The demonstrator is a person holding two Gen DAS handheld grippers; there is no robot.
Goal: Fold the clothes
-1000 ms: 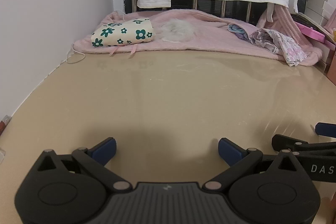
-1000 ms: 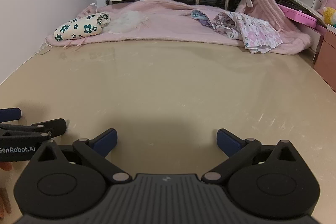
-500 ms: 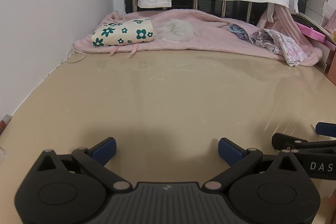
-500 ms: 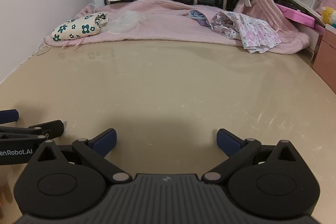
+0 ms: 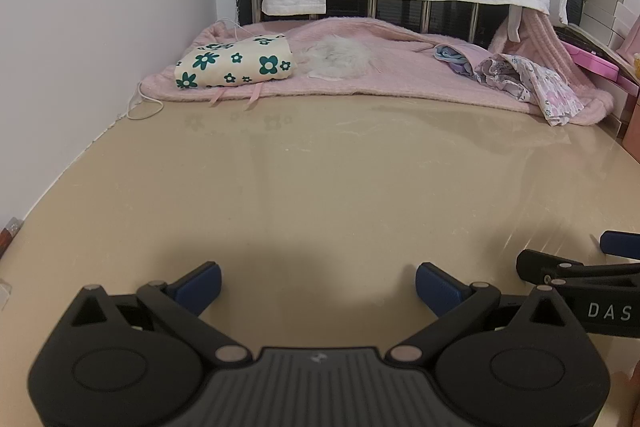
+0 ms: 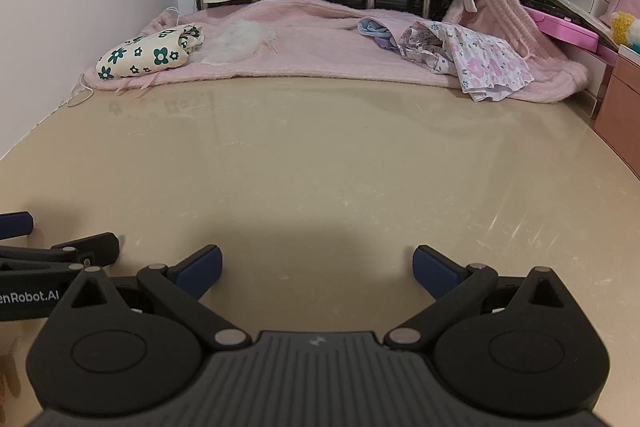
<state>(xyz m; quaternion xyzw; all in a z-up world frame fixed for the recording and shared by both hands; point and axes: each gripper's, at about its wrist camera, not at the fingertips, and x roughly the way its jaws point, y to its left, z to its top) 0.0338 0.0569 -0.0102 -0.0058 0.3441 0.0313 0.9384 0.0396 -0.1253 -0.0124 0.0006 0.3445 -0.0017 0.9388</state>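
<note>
Little had been shifted since a second earlier: both the left gripper [image 5: 318, 283] and the right gripper [image 6: 318, 267] were held spread and empty over the near table [image 6: 320, 163]. Unfolded floral clothes [image 6: 476, 61] lay far right on a pink blanket [image 6: 320, 55]; a long reach risked snagging it.

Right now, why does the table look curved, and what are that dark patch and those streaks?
Left wrist view: the fisheye lens bows the table; the dark patch is shadow ahead of the open left tongs. Right wrist view: glare streaks on the table's right side; flowered cloth mirrored faintly.
</note>
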